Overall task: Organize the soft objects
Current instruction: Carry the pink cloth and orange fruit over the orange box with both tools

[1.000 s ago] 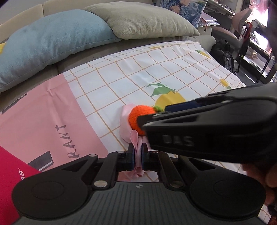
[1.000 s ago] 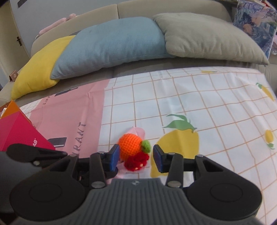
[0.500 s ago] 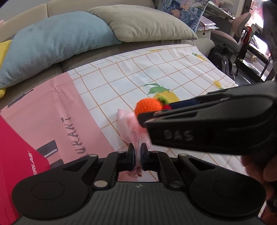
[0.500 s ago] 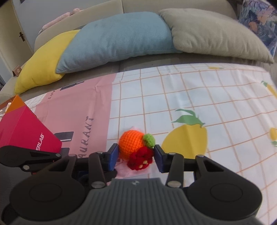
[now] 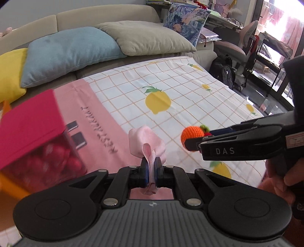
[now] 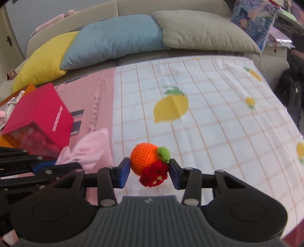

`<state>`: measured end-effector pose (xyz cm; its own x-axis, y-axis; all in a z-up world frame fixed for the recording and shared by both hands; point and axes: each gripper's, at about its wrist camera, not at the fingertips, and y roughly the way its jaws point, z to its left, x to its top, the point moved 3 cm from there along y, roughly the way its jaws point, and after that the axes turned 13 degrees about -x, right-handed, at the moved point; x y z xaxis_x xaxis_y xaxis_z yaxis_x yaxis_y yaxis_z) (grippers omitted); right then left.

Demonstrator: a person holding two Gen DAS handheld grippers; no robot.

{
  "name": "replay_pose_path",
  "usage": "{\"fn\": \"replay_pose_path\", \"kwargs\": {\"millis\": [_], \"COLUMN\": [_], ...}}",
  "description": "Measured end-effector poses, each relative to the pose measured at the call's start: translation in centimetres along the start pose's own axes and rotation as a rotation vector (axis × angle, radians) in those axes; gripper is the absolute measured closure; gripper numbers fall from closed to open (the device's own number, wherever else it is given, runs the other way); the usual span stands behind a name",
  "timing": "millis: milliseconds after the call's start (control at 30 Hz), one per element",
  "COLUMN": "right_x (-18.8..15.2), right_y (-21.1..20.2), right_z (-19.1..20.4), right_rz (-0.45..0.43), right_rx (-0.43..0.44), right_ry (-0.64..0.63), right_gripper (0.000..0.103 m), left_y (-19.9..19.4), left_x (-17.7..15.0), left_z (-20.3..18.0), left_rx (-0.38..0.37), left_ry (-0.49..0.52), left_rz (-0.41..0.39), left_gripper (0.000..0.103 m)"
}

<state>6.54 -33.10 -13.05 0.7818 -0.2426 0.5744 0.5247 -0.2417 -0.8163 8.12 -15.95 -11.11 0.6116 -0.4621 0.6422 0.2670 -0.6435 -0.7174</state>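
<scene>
- A sofa (image 5: pixel 106 17) filled the top of both views, its yellow cushion (image 6: pixel 43 58), blue cushion (image 6: pixel 114 39) and grey-green cushion (image 6: pixel 201 32) propped in a row along the backrest.
- A lemon-print cloth (image 5: pixel 171 91), pink along its left band and checked elsewhere, covered the seat across the middle of each frame, apparently as the sorting surface.
- A red-lidded box (image 6: pixel 43 115) sat at left of the right wrist view, its lid tilted up over clear red walls, likely left that way to take the soft items.
- The left gripper (image 5: pixel 151 169), low and centre in its own view, was clenched tight on a pink cloth bow (image 5: pixel 146 144), pinching one thin fold so that the rest of the bow stood clear above the pink band.
- The right gripper (image 6: pixel 149 172), lower centre of its view, was clamped on a crocheted orange (image 6: pixel 144 159), one blue pad on each side of the ball, a width that looked set by the toy's round body.
- A green leaf (image 6: pixel 163 153) and a red knitted flower (image 6: pixel 153 174) hung on the orange's right and lower front, clear of the cloth.
- Both toys rode above the seat, just right of the box, judged ready for dropping in.
</scene>
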Motion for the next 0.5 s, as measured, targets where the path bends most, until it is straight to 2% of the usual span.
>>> {"fn": "replay_pose_path", "kwargs": {"millis": [233,500], "right_x": [-4.1,-5.0], "right_y": [-3.2,-7.5], "right_z": [3.6,9.1], "right_rz": [0.055,0.011], "right_rx": [0.077,0.167], "right_ry": [0.004,-0.088], "right_gripper": [0.059,0.059], "left_y": [-6.2,-12.0], "left_x": [-3.4,-5.0], "left_z": [0.1,2.2], "left_rx": [0.042,0.143], "left_ry": [-0.047,-0.124], "left_rz": [-0.049,-0.141], "left_gripper": [0.097,0.097]}}
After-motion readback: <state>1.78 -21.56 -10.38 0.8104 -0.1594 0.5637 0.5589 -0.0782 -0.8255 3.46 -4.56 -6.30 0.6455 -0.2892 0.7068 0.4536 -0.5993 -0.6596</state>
